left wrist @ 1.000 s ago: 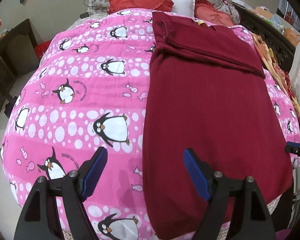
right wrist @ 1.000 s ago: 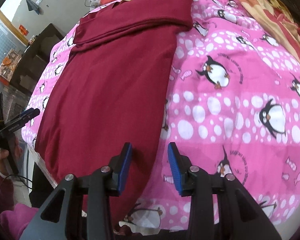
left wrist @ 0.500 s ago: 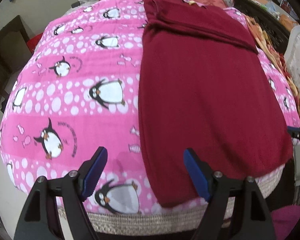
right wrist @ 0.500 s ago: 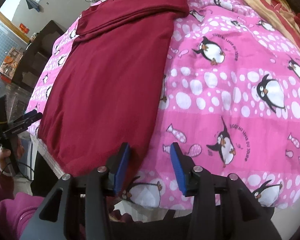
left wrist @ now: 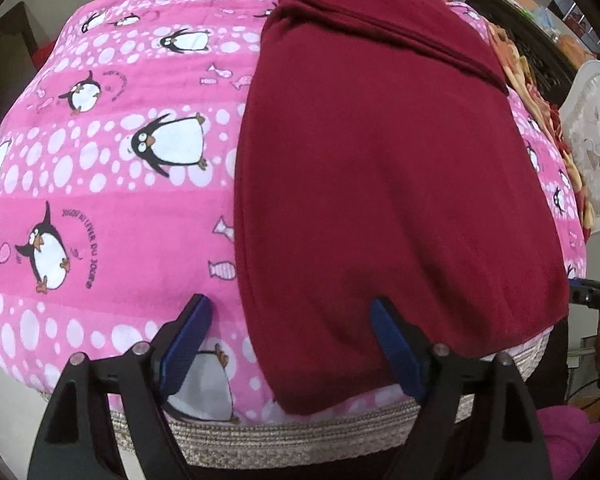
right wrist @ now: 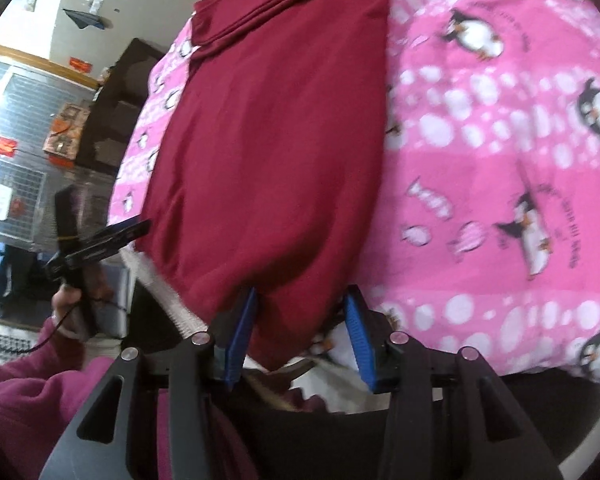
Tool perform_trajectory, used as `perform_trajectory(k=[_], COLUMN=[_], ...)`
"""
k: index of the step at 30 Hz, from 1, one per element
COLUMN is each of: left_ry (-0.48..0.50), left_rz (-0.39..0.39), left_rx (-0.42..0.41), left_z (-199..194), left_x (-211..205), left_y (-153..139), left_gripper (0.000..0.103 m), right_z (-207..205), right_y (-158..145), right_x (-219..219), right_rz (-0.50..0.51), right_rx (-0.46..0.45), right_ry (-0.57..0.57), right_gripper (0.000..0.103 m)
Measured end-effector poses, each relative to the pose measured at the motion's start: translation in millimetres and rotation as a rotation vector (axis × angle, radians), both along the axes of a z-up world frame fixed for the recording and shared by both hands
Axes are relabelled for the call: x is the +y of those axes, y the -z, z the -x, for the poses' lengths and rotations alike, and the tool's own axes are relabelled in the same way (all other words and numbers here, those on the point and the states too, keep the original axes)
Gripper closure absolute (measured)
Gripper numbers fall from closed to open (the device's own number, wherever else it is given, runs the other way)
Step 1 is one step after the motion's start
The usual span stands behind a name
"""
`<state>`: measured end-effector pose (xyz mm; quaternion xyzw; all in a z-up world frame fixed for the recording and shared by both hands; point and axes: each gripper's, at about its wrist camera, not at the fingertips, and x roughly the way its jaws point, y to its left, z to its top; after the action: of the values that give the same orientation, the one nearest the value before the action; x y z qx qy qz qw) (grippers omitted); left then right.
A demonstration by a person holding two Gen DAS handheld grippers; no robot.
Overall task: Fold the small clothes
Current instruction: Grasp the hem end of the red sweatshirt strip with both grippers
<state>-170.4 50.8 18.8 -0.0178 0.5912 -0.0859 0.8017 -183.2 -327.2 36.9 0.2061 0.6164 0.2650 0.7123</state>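
Note:
A dark red garment (left wrist: 384, 168) lies flat lengthwise on a pink penguin-print bedspread (left wrist: 100, 184), its sleeves folded across the far end and its hem at the near bed edge. My left gripper (left wrist: 288, 320) is open, its jaws straddling the hem's left corner. The garment also shows in the right wrist view (right wrist: 276, 128). My right gripper (right wrist: 302, 312) is open, its jaws on either side of the hem's right corner. The left gripper (right wrist: 112, 236) shows at the left of the right wrist view.
The bed's woven edge (left wrist: 300, 436) runs below the hem. A dark cabinet (right wrist: 116, 104) stands left of the bed. An orange patterned blanket (left wrist: 540, 100) and a white chair (left wrist: 592, 132) lie to the right. The person's magenta sleeve (right wrist: 32, 396) is near.
Both grippers pulled back and dropped to the near bed edge. The right gripper opened wider and now straddles the hem corner. The garment has not moved.

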Motion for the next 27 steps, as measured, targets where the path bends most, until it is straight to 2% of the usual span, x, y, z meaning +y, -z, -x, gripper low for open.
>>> perform_trajectory(k=[3, 5, 6, 7, 8, 10, 15, 18, 24, 27], left_ry=[0.022, 0.042, 0.049, 0.059, 0.065, 0.07, 0.084, 0.068, 0.039, 0.023], left_rz=[-0.005, 0.008, 0.021, 0.041, 0.059, 0.094, 0.151, 0.188, 0.207, 0.22], left_rx=[-0.004, -0.002, 0.001, 0.012, 0.024, 0.038, 0.015, -0.062, -0.203, -0.272], left_z=[-2, -3, -4, -5, -6, -11, -24, -41, -90, -129], left_x=[-4, -5, -5, -5, -5, -5, -2, 1, -5, -13], left_y=[1, 0, -2, -3, -4, -8, -27, -52, -92, -111], left_gripper=[0.018, 0.026, 0.041, 0.062, 0.071, 0.091, 0.095, 0.095, 0.095, 0.095], right_z=[0, 1, 3, 4, 5, 3, -11, -29, -86, -120], right_y=[4, 1, -2, -6, -11, -19, -56, -76, -99, -103], right_x=[-4, -4, -3, -2, -2, -2, 1, -2, -20, -30], right_rz=[-0.04, -0.038, -0.032, -0.028, -0.023, -0.053, -0.086, -0.113, -0.152, -0.173], right_rx=[0.018, 0.002, -0.017, -0.036, -0.066, -0.103, -0.231, -0.287, -0.384, -0.399], right_ry=[0.029, 0.026, 0.013, 0.003, -0.008, -0.017, -0.044, -0.032, 0.09, 0.154], right_gripper=[0.081, 0.088, 0.094, 0.097, 0.103, 0.103, 0.103, 0.103, 0.103, 0.103])
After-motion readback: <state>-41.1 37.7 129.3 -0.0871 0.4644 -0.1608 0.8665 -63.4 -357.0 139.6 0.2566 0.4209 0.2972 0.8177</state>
